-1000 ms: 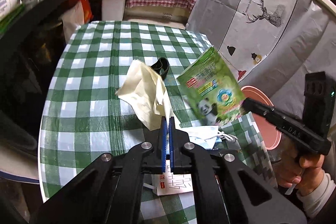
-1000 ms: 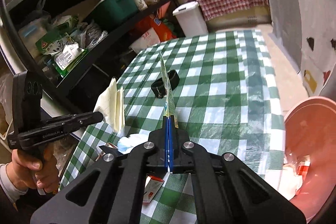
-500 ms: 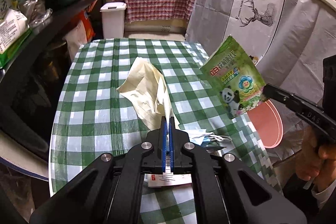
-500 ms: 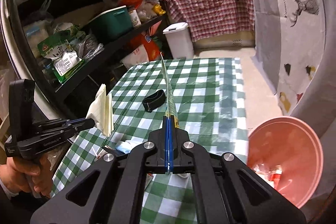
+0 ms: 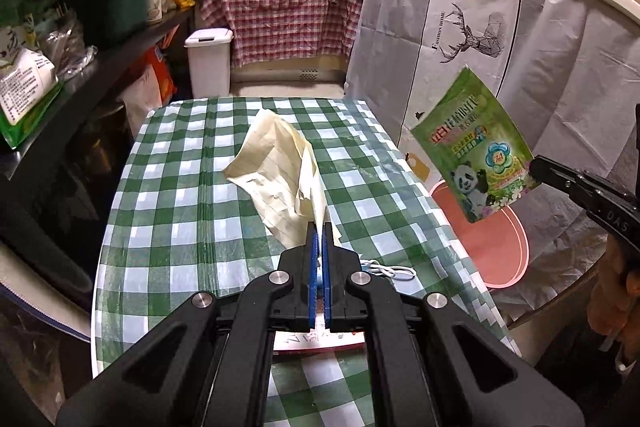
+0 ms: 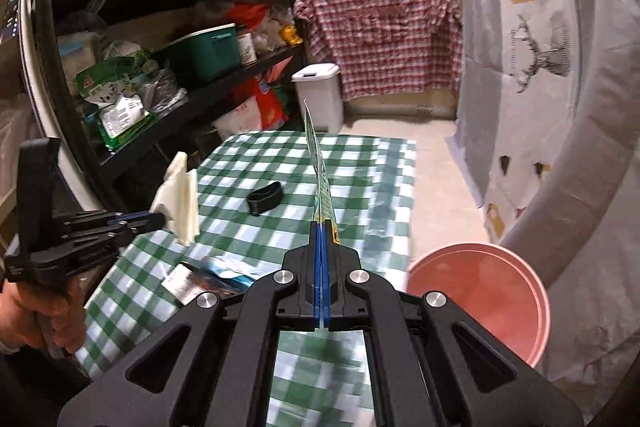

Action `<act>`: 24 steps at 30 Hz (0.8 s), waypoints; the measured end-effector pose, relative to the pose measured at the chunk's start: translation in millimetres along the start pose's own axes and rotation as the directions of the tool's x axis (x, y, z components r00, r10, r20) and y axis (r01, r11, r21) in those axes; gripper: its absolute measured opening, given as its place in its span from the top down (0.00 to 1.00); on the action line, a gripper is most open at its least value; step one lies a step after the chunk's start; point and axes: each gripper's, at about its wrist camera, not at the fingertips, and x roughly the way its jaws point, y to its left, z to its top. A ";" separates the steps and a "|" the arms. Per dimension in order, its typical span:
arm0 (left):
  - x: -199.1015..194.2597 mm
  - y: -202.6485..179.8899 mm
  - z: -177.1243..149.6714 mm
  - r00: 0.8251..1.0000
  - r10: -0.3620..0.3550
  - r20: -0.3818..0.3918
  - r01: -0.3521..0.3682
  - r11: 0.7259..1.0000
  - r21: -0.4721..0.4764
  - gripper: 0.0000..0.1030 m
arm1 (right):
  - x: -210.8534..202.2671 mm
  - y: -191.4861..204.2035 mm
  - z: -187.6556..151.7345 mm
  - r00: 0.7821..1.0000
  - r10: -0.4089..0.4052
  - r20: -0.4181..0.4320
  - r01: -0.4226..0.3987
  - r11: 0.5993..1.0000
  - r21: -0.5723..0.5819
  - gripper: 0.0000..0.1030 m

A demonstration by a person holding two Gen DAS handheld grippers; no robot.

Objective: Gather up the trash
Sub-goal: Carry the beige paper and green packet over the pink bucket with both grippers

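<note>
My left gripper [image 5: 319, 227] is shut on a crumpled sheet of cream lined paper [image 5: 280, 175] and holds it above the green checked table [image 5: 180, 211]. The paper also shows in the right wrist view [image 6: 178, 199]. My right gripper [image 6: 322, 225] is shut on a green panda snack bag [image 5: 476, 147], seen edge-on in its own view [image 6: 320, 167]. The bag hangs in the air off the table's right side, above a pink bin [image 5: 500, 247], which also shows in the right wrist view [image 6: 480, 291].
A black band [image 6: 264, 197] lies mid-table. A face mask [image 5: 384, 269], a foil wrapper [image 6: 188, 281] and a printed card [image 5: 320, 341] lie near the table's front edge. Dark shelves [image 6: 168, 67] stand at the left. A white lidded bin [image 5: 209, 63] stands beyond the table.
Both grippers have risen. The right gripper has carried the green bag right, off the table to above the pink bin. The left still holds the paper, higher up.
</note>
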 end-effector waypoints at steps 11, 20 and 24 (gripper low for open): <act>2.3 -16.7 -4.3 1.000 0.010 0.003 -0.010 0.999 0.033 0.98 | -0.8 -18.5 -20.0 0.999 -0.042 0.015 0.041 0.998 0.040 0.99; 0.1 -32.4 -7.2 1.000 0.015 0.028 -0.017 0.998 0.058 0.98 | -12.7 -35.8 -22.7 0.997 -0.066 0.048 0.063 0.996 0.060 0.99; -1.6 -39.7 -7.2 0.999 0.004 0.038 -0.007 0.998 0.061 0.98 | -17.9 -47.0 -21.5 0.995 -0.078 0.064 0.072 0.994 0.088 0.99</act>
